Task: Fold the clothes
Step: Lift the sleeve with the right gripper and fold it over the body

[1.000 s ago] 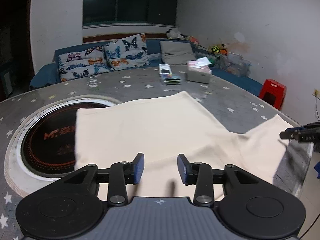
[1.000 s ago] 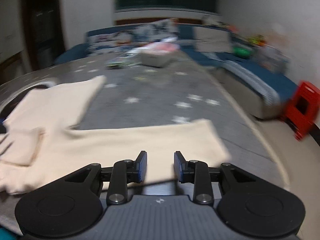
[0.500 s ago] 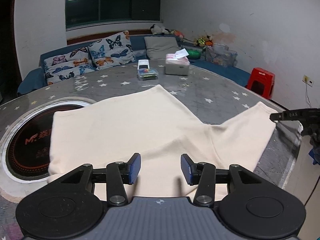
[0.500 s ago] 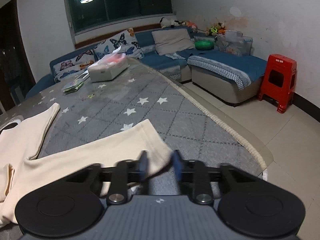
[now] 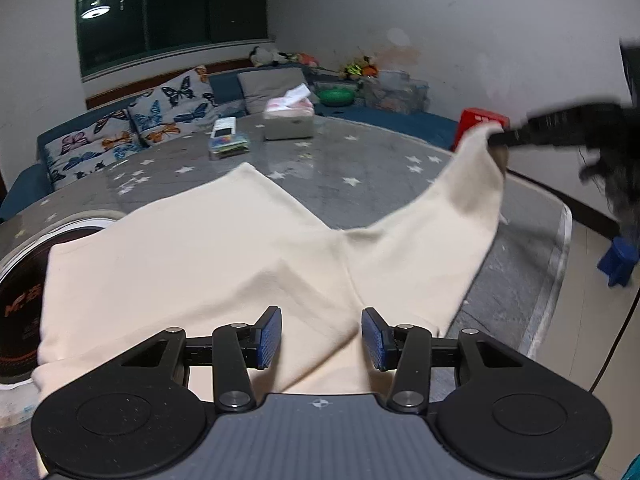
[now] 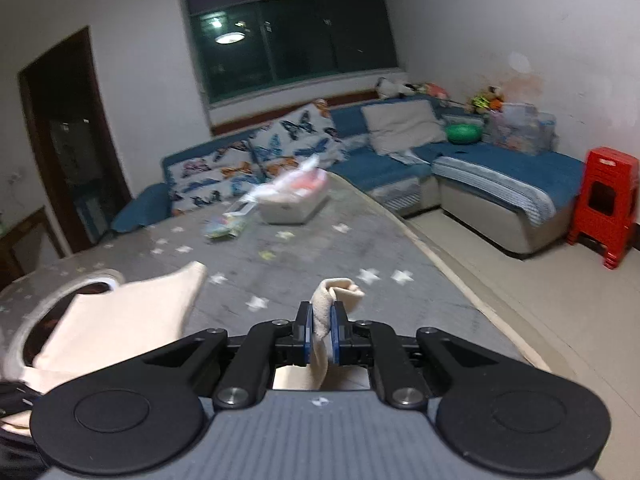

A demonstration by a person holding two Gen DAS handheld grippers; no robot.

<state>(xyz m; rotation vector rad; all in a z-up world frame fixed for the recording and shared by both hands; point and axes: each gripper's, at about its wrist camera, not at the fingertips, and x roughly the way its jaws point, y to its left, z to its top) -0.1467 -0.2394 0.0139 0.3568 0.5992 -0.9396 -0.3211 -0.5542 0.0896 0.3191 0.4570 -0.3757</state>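
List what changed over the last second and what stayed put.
The right gripper went from open to shut on the cream garment's sleeve end and lifted it off the table. The left gripper stayed open above the garment's near edge. The tissue box did not move.

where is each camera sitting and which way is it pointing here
Left wrist: sits on the left gripper, low over the near table edge, looking across the cream garment toward the sofa; its own open fingers show, plus the right gripper lifting a sleeve.
Right wrist: sits on the right gripper, raised above the table, facing the sofa and window; its fingers pinch the sleeve end.
Shared: garment, table, tissue box, sofa, red stool.
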